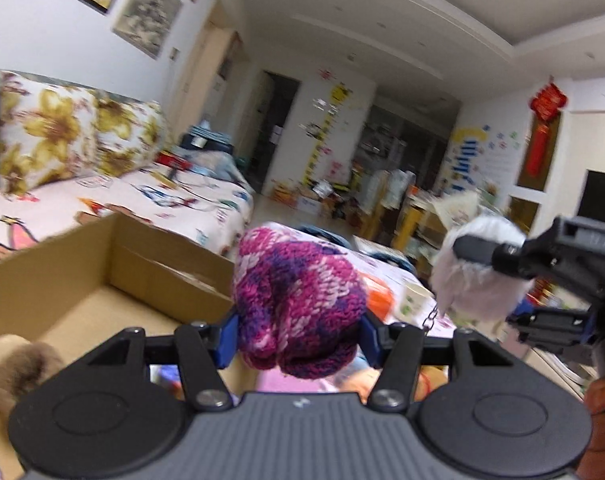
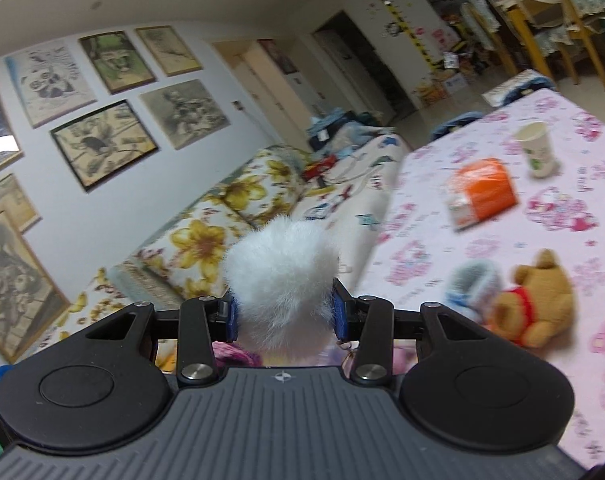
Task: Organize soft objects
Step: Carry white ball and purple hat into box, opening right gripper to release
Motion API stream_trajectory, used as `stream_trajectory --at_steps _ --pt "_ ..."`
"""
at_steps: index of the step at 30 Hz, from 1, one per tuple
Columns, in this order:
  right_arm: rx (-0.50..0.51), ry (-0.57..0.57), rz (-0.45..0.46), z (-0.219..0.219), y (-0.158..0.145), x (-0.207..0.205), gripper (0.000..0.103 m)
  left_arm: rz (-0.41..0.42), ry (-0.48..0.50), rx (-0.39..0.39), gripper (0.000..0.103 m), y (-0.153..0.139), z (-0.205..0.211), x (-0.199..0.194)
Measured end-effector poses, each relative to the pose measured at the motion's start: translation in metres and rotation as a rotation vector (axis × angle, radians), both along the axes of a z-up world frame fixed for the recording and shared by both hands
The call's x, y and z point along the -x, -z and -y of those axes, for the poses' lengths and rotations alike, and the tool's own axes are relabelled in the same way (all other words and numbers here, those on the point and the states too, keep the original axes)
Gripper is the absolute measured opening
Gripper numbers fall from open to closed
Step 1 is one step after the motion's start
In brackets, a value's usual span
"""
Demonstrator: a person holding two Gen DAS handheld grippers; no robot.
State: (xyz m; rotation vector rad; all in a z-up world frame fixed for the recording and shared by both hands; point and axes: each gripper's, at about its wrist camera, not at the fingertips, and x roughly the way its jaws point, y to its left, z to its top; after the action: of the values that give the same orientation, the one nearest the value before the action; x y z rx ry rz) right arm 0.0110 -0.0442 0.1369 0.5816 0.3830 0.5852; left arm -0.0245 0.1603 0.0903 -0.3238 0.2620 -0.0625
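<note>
Presently the left gripper has its jaws clamped on a magenta knitted item, held above the cardboard box lying left of the jaws. Right gripper: jaws clamped on a white fluffy pompom; a teddy bear lies on the desk, right of the jaws.

My left fingers pinch a knitted hat, magenta, purple and pink, bunched into a lump in the air just beside the open cardboard box. A tan fluffy toy lies in the box's near corner. My right fingers pinch a white fur pompom, aloft. On the table a yellow bear in red lies touching a pale blue fuzzy item.
</note>
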Motion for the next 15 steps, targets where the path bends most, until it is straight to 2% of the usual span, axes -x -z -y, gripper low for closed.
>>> stream_trajectory --at_steps 5,10,15 --pt "-0.010 -0.081 0.004 -0.029 -0.005 -0.018 0.053 0.000 -0.109 -0.010 0.058 0.000 -0.015 0.001" --pt "0.001 -0.138 -0.026 -0.054 0.003 -0.041 0.053 -0.040 -0.209 -0.008 0.058 0.004 -0.028 -0.003" --pt "0.068 -0.164 -0.074 -0.075 0.020 -0.060 0.055 -0.102 -0.260 0.028 0.059 0.009 -0.044 -0.008"
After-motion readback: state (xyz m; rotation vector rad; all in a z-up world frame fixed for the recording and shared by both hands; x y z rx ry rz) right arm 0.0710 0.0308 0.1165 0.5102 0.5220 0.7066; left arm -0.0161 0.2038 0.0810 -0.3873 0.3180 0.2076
